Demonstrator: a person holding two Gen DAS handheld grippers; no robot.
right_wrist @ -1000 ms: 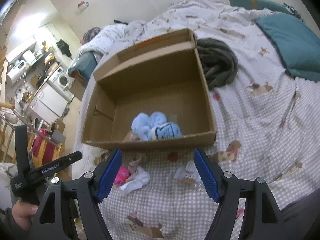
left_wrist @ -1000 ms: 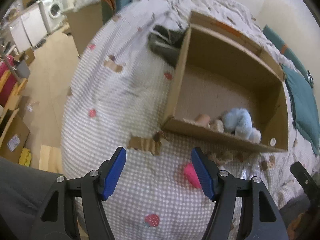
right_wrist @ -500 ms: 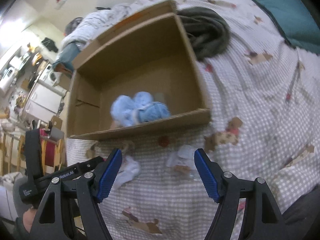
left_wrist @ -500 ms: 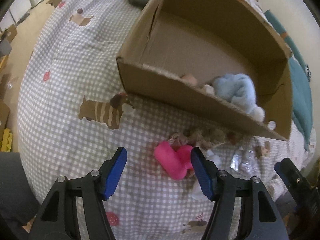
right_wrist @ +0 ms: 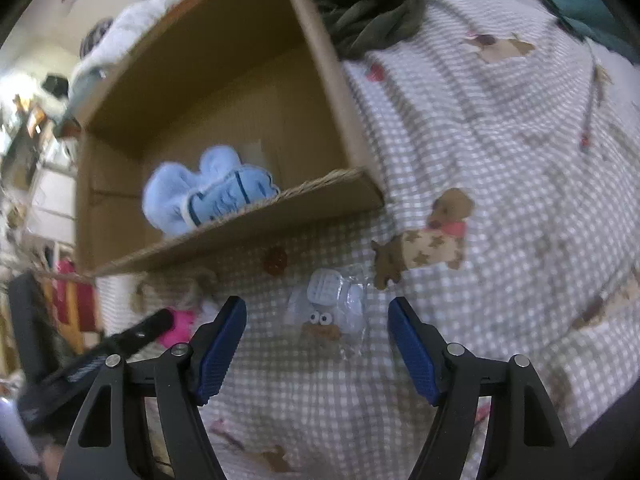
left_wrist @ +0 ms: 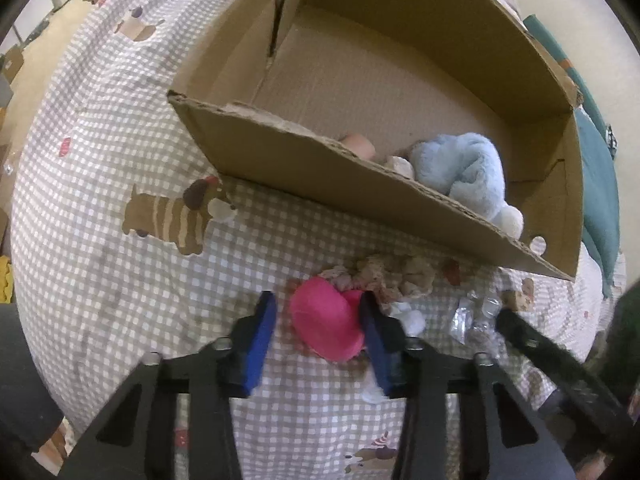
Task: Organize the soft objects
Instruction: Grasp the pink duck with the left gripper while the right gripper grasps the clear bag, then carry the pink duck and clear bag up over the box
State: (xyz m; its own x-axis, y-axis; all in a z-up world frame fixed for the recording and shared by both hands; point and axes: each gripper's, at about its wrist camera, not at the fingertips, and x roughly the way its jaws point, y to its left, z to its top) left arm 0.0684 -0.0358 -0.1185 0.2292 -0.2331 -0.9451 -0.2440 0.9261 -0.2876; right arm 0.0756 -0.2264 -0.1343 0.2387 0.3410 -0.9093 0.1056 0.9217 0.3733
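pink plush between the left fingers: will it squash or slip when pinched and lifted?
Probably squashes: the pink plush looks rounded and stuffed, lying on the checked bedspread. Likely light for its size. It sits off-centre in the left hand-held gripper, close to one finger, so it may shift as the jaws shut.

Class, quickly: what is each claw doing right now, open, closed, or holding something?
Left claw: open, fingers either side of the pink soft toy, not clamped.
Right claw: open wide, empty, above the clear packet with googly eyes.
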